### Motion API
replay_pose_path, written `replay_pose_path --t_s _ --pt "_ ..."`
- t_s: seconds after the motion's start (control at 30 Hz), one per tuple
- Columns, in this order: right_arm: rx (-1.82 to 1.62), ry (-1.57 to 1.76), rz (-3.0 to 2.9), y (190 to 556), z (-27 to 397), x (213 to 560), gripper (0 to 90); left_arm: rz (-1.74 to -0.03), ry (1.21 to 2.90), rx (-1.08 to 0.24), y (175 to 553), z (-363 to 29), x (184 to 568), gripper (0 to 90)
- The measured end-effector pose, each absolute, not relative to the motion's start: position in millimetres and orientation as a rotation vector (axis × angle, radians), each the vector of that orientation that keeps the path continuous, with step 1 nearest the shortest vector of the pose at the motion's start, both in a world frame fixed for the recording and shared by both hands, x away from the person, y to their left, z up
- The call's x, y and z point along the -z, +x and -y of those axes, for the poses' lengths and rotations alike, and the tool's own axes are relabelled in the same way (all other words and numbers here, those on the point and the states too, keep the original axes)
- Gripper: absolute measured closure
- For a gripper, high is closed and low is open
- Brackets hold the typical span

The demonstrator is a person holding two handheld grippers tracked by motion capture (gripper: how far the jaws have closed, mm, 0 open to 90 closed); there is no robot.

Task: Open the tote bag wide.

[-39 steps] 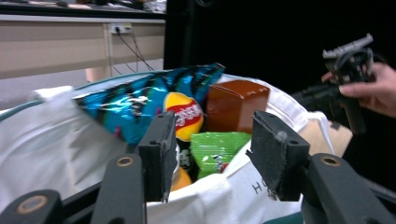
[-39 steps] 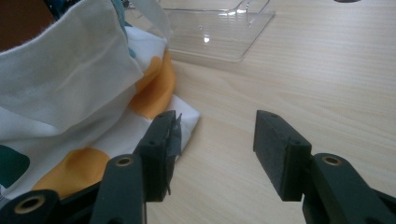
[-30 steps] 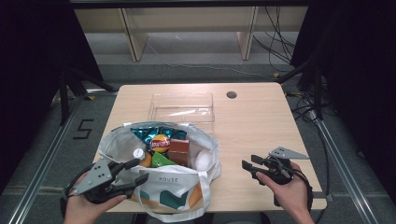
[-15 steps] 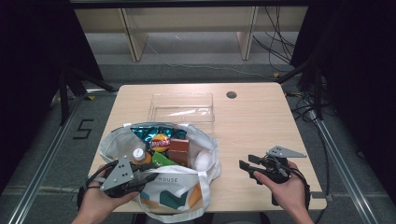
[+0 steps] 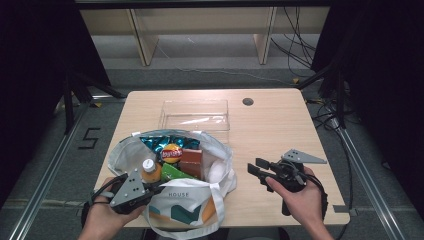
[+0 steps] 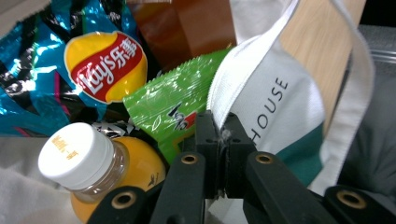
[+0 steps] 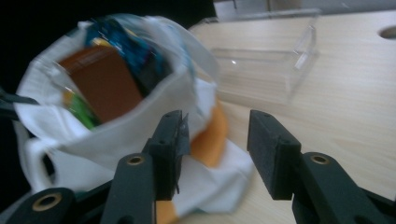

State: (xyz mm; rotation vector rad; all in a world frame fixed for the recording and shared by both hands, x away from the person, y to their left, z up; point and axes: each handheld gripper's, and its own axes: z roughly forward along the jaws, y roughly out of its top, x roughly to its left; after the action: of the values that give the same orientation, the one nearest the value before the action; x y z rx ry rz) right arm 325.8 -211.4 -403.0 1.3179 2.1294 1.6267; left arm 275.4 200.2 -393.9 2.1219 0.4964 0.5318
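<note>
A: Where is the tote bag sitting, and what is holding it?

B: It is lying at the near left part of the table, mouth gaping upward. The left gripper is pinching the bag's white rim right beside the "HOUSE" print, jaws closed tight on the fabric.

A: And the other tool?

B: The right gripper is hovering over bare wood to the bag's right, jaws standing wide apart and gripping nothing. In the right gripper view its jaws are framing the bag's near side, not touching it.

A: What is crowding the bag's mouth?

B: A blue chip packet is filling the far side, a brown box is standing next to it, a green packet is lying just behind the pinched rim, and an orange juice bottle with a white cap is leaning close beside the left gripper.

A: Any room around it?

B: The right half of the table is lying open. A clear plastic bin is sitting just beyond the bag, near its far rim. The bag's near edge is hanging at the table's front edge.
</note>
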Motion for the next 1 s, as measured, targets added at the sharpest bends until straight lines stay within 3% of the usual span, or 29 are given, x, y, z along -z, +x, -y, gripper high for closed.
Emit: replay_pose_path --t_s 0.37,0.5,0.57,0.67,0.7,0.87,1.0 --pt "-1.715 1.418 -2.186 334 162 387 52.0 -0.48 2.114 -0.464 268 -199 393 87.4" --pt "-1.518 1.451 -2.222 341 156 391 52.4 -0.477 2.115 -0.447 268 -197 394 87.5" --pt "-1.466 1.49 -2.271 338 153 396 59.6 -0.488 2.117 -0.432 266 -197 394 87.5" --pt "-1.379 1.483 -2.388 332 148 400 84.2 -0.479 2.119 -0.404 263 -197 396 87.5" --pt "-1.374 1.445 -2.42 331 148 399 87.7 -0.449 2.125 -0.399 263 -197 396 87.5" --pt "-1.353 1.368 -2.431 326 151 385 89.2 -0.449 2.123 -0.343 260 -201 402 87.5" --pt "-1.234 1.355 -2.535 326 148 399 89.3 -0.477 2.16 -0.293 262 -198 418 87.5"
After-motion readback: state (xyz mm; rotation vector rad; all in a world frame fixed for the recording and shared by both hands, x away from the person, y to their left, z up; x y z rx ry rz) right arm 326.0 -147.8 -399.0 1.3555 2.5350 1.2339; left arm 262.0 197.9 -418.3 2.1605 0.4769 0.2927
